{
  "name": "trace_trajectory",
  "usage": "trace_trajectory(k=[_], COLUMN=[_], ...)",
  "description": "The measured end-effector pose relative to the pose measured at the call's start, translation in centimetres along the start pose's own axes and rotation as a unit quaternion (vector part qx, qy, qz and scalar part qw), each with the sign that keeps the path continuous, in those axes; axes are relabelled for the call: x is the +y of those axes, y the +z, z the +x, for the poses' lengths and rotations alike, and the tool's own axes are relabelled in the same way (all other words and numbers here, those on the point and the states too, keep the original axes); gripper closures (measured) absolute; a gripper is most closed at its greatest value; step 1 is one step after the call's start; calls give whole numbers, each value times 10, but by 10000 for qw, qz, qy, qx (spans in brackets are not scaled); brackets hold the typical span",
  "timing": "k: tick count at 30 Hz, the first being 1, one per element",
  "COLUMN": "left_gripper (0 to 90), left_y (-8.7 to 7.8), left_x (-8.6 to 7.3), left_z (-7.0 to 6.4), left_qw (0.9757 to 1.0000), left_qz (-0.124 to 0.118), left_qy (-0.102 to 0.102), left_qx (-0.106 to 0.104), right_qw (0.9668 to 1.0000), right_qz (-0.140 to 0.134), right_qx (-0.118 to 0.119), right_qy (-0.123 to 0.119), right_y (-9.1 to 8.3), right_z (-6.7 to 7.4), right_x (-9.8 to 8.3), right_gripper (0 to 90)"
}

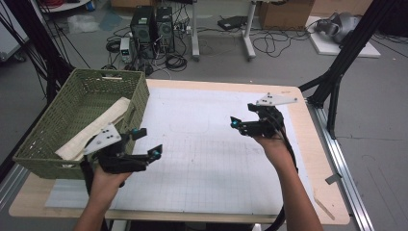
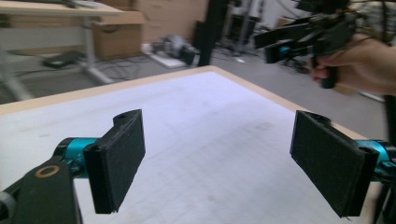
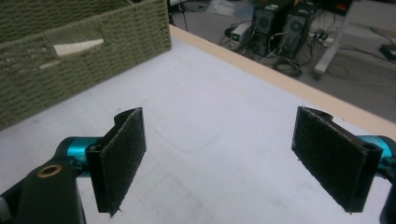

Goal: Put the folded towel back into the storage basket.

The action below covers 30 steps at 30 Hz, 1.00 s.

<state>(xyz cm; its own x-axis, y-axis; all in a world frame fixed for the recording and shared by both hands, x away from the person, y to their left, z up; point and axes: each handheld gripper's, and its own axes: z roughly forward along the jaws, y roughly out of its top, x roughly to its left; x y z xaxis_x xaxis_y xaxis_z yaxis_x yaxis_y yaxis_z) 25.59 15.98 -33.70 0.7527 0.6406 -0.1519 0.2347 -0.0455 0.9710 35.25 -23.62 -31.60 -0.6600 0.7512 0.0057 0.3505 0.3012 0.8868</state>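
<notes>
Left gripper (image 1: pixel 146 143) is hovering above the white mat (image 1: pixel 207 144), jaws spread, holding nothing, just beside the green basket (image 1: pixel 57 144). Right gripper (image 1: pixel 240 124) is hovering across the mat, jaws spread, empty. A cream cloth (image 1: pixel 103 120) is lying inside the basket.

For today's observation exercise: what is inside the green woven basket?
A folded cream cloth lies inside the basket. Anything beneath the cloth is hidden.
</notes>
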Motion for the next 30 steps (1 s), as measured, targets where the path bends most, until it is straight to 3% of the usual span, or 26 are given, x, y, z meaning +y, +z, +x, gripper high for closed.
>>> trace_trajectory(k=[3,7,13,17,19,22,25,30], left_gripper=[187,187,187,187,186,184,174,173], left_y=[15,32,52,61,63,66,66,66], left_x=[-3,-12,-27,-37,-43,-53,-60,-69], left_z=[-10,-16,-14,-10,-7,-2,3,5], left_qw=[9995,9974,9959,9969,9975,9989,9997,9997], left_qz=[42,66,226,218,203,219,196,155], left_qy=[79,132,114,126,-24,-150,-82,79], left_qx=[-293,-705,-869,-743,-680,-379,-145,-143], right_qw=[9998,9988,9965,9955,9952,9943,9933,9938], right_qz=[68,-70,-254,-181,-211,-266,-340,-310], right_qx=[-178,-449,-715,-846,-878,-918,-956,-880], right_qy=[46,155,359,376,387,470,562,600], right_y=[-11,-30,-54,-64,-69,-75,-78,-77], right_z=[-3,-5,-5,-6,-7,-8,-5,2], right_x=[-16,-36,-68,-89,-98,-111,-123,-145], right_gripper=[164,164,164,165,164,164,164,164])
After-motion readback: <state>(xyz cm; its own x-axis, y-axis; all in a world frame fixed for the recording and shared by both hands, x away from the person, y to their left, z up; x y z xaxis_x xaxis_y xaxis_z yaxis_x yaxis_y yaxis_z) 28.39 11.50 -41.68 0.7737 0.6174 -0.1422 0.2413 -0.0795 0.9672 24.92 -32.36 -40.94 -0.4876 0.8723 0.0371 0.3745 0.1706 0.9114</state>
